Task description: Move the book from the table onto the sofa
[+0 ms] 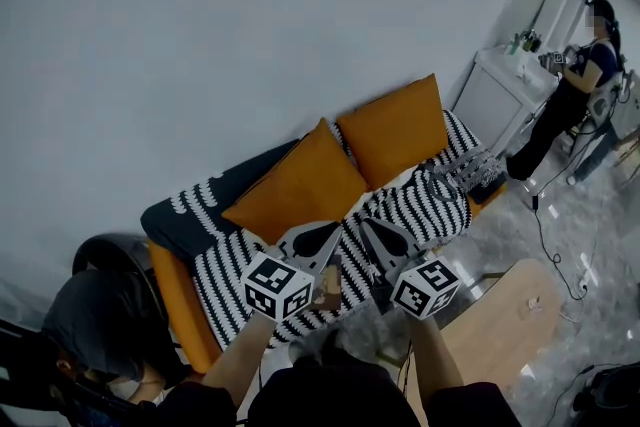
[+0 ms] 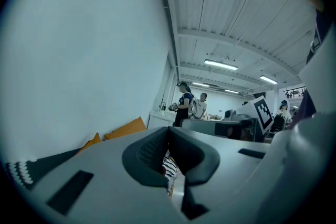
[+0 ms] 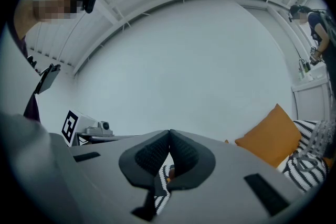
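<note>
Both grippers are held up side by side over the sofa (image 1: 181, 287) in the head view. My left gripper (image 1: 334, 231) is shut, its tips meeting with nothing between them, as the left gripper view (image 2: 168, 129) also shows. My right gripper (image 1: 366, 225) is likewise shut and empty, its tips together in the right gripper view (image 3: 169, 133). I cannot make out a book in any view. The light wooden table (image 1: 512, 323) lies at the lower right, and its visible top is bare.
Two orange cushions (image 1: 297, 185) (image 1: 396, 129) lean on the sofa over a black-and-white striped blanket (image 1: 425, 207). A dark round seat (image 1: 112, 256) stands to the left. A person (image 1: 577, 83) works at a white cabinet (image 1: 498, 93) at the back right. Cables (image 1: 552, 245) cross the floor.
</note>
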The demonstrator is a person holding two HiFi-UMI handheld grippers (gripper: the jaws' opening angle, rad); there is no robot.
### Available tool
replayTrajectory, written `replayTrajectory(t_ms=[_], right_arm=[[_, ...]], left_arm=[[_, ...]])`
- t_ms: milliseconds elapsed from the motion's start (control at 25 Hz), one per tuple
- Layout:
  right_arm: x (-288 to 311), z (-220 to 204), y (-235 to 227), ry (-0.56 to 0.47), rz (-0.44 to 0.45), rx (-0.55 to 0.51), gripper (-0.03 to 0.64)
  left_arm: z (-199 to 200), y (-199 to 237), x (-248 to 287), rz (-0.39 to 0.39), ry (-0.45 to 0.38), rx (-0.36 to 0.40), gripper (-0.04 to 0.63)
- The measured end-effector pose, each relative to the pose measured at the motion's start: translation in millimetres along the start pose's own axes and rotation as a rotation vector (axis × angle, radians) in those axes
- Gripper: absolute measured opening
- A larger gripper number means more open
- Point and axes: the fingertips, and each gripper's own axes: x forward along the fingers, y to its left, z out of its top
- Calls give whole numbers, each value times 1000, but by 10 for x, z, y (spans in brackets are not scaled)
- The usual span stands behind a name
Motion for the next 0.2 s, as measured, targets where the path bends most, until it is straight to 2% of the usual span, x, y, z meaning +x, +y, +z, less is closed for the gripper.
replayTrajectory(t_ms=[200], right_arm=[[-17,13,-48,3,2,3,23]], left_arm=[[2,2,42,5,1,-7,15]])
